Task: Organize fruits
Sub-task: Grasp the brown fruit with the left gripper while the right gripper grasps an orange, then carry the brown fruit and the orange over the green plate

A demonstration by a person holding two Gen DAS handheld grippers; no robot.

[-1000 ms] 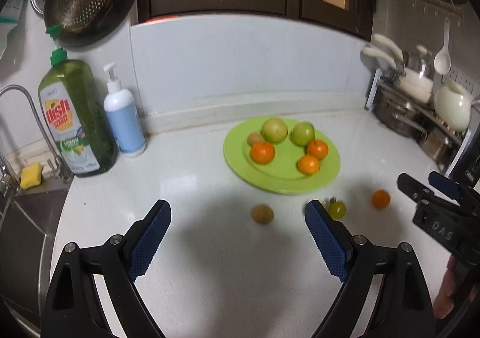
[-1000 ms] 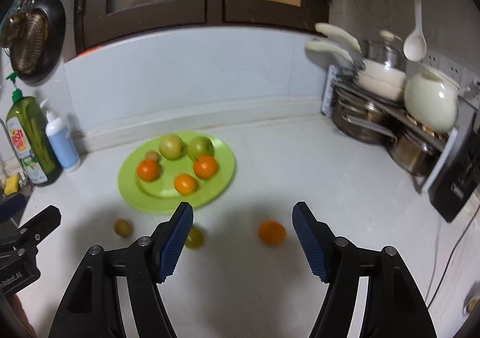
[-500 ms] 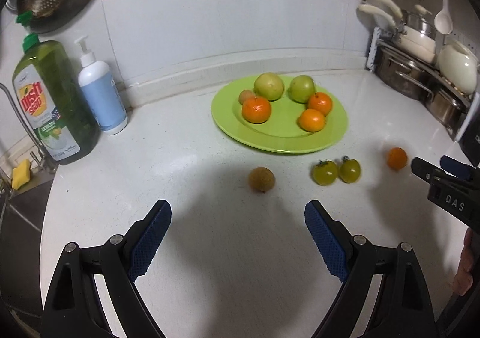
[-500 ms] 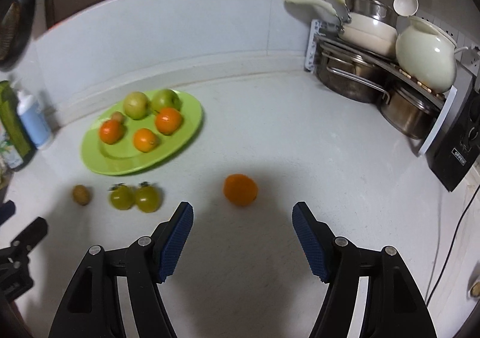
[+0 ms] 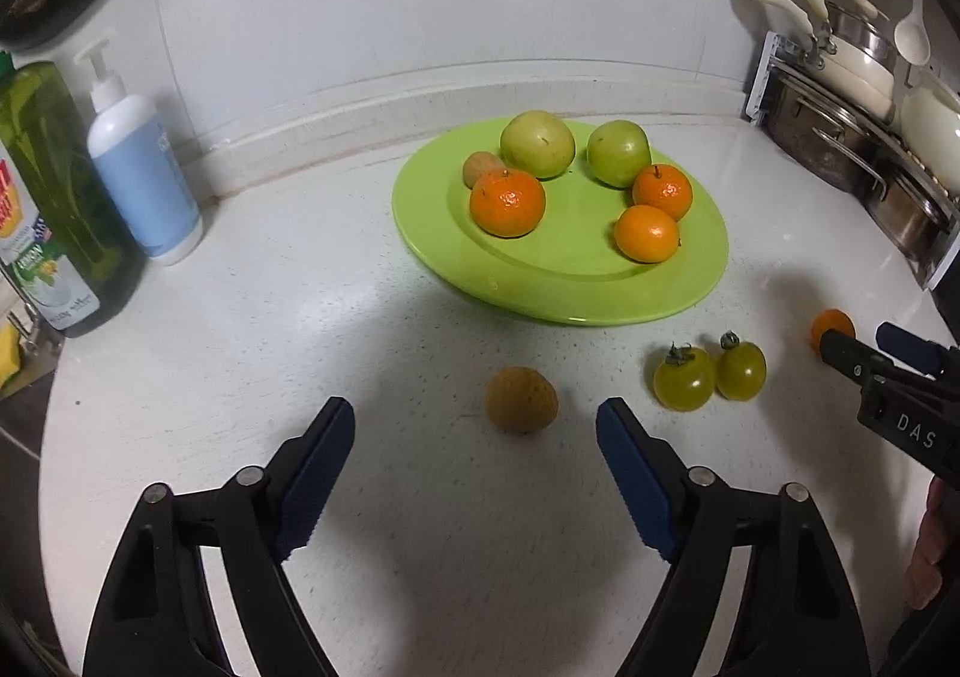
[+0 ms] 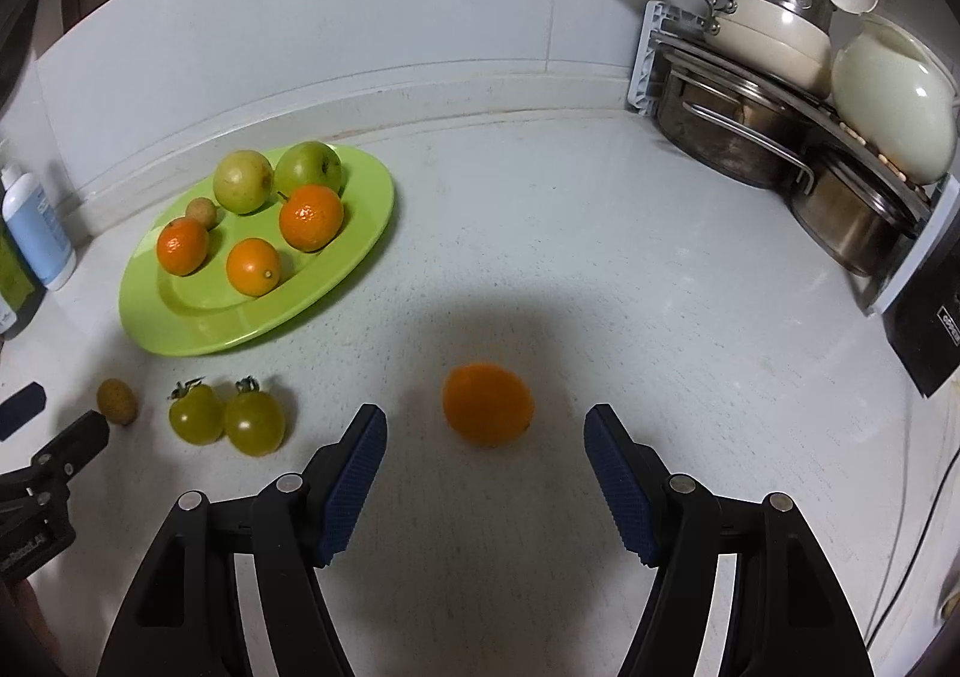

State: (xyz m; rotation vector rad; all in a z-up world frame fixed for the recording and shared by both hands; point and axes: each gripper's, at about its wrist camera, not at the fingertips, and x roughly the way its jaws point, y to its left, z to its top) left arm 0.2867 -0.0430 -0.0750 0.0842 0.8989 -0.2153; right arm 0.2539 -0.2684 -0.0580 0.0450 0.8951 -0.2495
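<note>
Fingers on my left gripper (image 5: 474, 455) are spread wide and hold nothing; the small brown fruit (image 5: 521, 398) sits on the worktop (image 5: 300, 329) just ahead, between their tips. I judge the step is picking it up, so I'd ease forward until the pads flank its widest part, then close gently, since it looks round and apt to roll. Two green tomatoes (image 5: 708, 374) lie just beside it, short of the green plate (image 5: 540, 293) with its apples and oranges. My right gripper (image 6: 485, 455) is likewise wide open and empty, its fingers lined up on the loose orange (image 6: 487, 404).
</note>
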